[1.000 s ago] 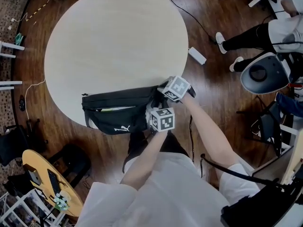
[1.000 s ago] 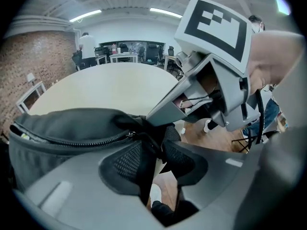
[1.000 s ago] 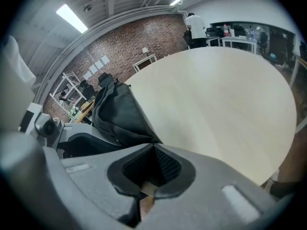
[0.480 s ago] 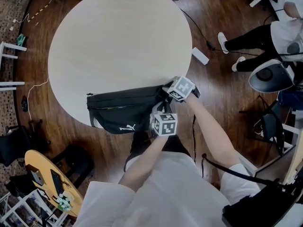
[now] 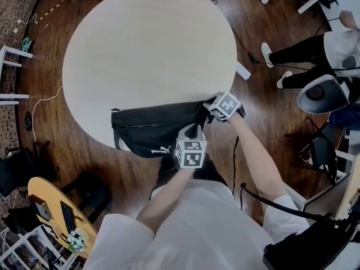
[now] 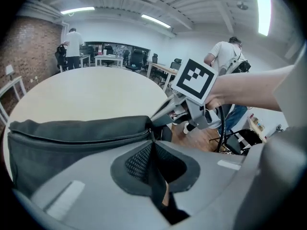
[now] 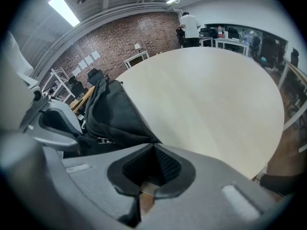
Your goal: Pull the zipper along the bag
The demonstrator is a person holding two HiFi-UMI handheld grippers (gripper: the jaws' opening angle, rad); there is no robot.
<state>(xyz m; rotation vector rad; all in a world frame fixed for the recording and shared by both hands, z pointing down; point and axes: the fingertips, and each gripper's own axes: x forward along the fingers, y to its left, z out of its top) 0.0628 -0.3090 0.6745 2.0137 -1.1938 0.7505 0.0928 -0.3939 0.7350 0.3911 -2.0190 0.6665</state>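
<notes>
The black bag (image 5: 147, 135) lies along the near edge of the round worktop (image 5: 146, 44), with its long axis and zipper (image 5: 154, 124) running left to right. At its right end the left claw (image 6: 153, 150), whose jaws have just been closing, is clenched on the zipper pull (image 6: 151, 133), and the right claw (image 7: 153, 148) pinches the bag's right tip. The whole track stretches left from the left claw, so the pull likely goes leftward against the right claw's hold.
</notes>
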